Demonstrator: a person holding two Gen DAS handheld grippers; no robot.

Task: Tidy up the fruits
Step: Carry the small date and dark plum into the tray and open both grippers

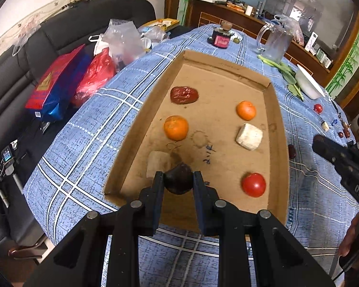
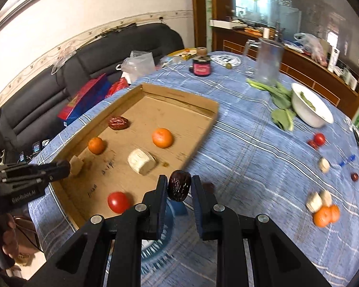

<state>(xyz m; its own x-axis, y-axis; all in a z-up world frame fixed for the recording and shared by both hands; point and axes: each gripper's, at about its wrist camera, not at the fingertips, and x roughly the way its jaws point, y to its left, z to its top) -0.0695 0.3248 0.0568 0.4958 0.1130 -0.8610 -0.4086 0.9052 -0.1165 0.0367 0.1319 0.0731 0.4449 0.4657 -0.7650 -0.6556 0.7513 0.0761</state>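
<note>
A shallow cardboard tray (image 1: 277,129) (image 2: 203,124) lies on the blue plaid table. In it are a red date (image 1: 184,95) (image 2: 118,122), two oranges (image 1: 176,127) (image 1: 245,110), two pale blocks (image 1: 249,136) (image 1: 158,162) and a tomato (image 1: 253,184) (image 2: 118,202). My left gripper (image 1: 178,179) is shut on a dark date (image 1: 178,178) just above the tray's near left part. My right gripper (image 2: 179,187) is shut on another dark date (image 2: 179,187), held above the table just right of the tray.
Loose on the table at the right are oranges (image 2: 325,215), pale blocks (image 2: 318,201), a tomato (image 2: 319,138) and small dates (image 2: 354,176). A white bowl (image 2: 311,106), greens (image 2: 281,102), a glass jug (image 2: 268,59) and a jar (image 2: 201,65) stand further back. A sofa with bags is on the left.
</note>
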